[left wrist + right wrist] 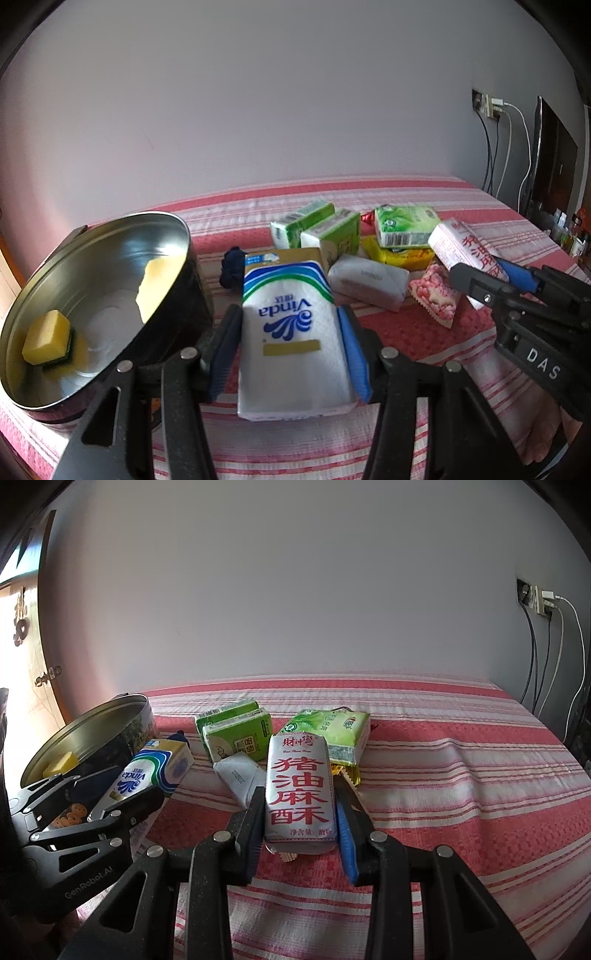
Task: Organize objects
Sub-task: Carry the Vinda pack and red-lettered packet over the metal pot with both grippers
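Vinda tissue pack (291, 332) clamped by its long sides in the left tool (290, 347), near edge of the bed (424, 332), just right of the open round tin (74, 387). Probably light, soft and squashy under slick film, so best taken across the middle of the long sides with modest squeeze, as here. White snack packet with red characters (300, 794) clenched likewise in the right tool (300, 812), raised over the heap; likely stiffer, its contents perhaps crumbly, so gentle pressure advised. Inside the tin: one yellow sponge (46, 338), plus a pale shape on the wall, perhaps only a reflection. Further back, loosely heaped: three green packs, one grey pouch (369, 282), one yellow packet (402, 254), one pink-patterned packet (436, 295), one dark blue bundle (231, 267). Far right, on the wall: one socket (535, 598) with cables hanging.
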Available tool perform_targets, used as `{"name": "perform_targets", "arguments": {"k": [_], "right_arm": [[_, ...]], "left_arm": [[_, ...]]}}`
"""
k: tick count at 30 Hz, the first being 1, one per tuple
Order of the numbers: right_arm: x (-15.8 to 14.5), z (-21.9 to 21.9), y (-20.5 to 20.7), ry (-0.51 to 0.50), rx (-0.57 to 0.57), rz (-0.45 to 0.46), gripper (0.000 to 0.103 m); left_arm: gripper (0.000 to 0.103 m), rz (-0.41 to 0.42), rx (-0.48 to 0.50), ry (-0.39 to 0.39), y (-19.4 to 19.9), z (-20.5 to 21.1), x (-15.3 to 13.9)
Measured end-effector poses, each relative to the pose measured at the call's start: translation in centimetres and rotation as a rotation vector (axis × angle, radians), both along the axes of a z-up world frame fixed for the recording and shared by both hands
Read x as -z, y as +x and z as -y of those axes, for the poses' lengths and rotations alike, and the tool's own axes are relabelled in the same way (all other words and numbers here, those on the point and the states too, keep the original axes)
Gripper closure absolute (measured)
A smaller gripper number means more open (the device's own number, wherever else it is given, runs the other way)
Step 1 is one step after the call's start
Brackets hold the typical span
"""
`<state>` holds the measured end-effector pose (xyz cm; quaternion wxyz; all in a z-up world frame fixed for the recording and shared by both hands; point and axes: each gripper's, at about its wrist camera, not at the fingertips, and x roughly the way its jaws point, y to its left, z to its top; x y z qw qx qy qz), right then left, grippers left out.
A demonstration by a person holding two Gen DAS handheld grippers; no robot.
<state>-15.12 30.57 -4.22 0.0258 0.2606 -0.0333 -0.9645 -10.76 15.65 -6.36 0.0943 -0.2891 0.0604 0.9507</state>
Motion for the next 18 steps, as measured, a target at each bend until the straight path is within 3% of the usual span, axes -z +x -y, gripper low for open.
{"name": "perform_targets", "arguments": {"k": [18], "right_arm": [[-0.3,0.4,0.5,0.023,0.007,-0.045,0.066]], "left_arm": [[0.051,-0.090,0.004,0.012,1.4,0.4,-0.6]]}}
